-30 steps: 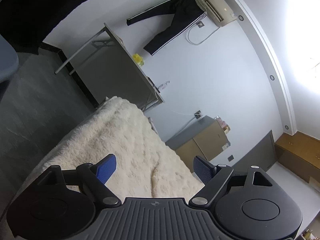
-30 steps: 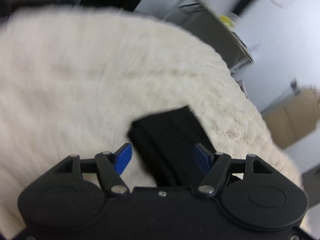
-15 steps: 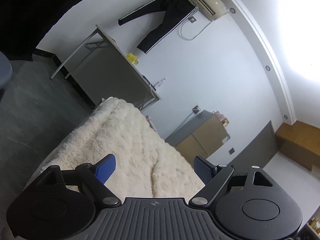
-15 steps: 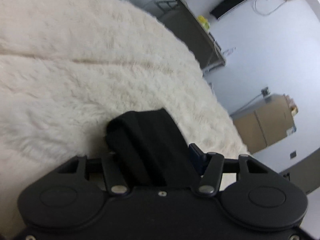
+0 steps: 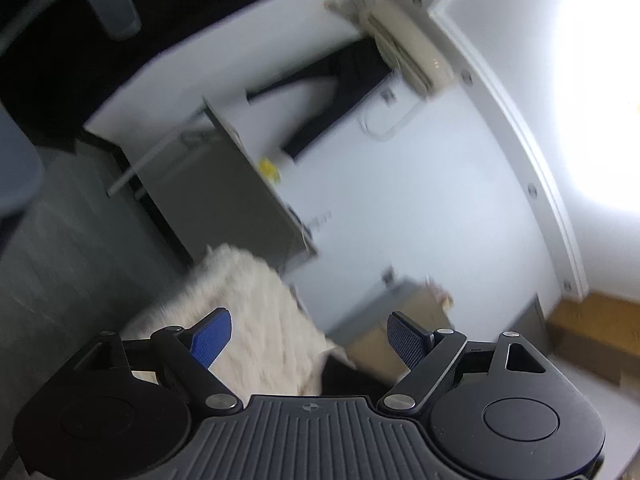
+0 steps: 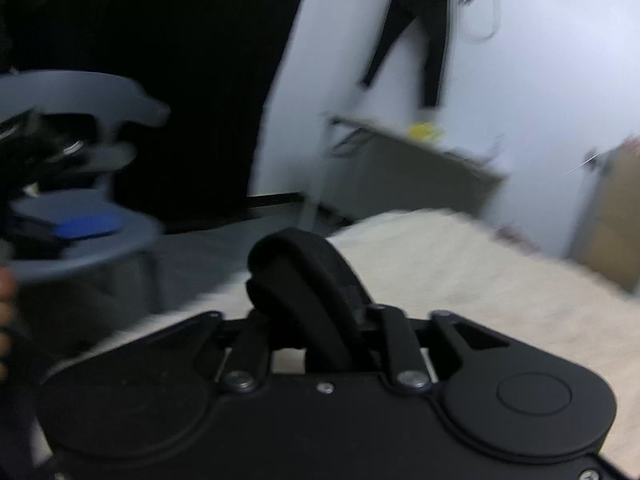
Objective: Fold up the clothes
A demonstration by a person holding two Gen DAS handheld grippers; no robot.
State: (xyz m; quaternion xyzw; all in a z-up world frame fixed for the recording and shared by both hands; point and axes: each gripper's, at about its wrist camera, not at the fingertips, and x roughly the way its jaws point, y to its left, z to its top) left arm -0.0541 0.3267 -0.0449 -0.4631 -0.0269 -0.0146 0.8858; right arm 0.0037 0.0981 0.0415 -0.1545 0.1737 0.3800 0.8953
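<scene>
While its jaws ease apart, folded black garment (image 6: 308, 288) between right gripper (image 6: 316, 316) pads, above the cream blanket (image 6: 480, 272).

Folded black garment (image 6: 308, 280) clamped above cream blanket (image 6: 480, 272).

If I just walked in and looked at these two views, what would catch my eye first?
Probably the folded black cloth poking up between the fingers of the right gripper, whose jaws are opening, above a fluffy cream blanket. Next, the left gripper with bright blue pads, spread wide with nothing between them. Behind, black trousers hang on the white wall below an air conditioner.
</scene>
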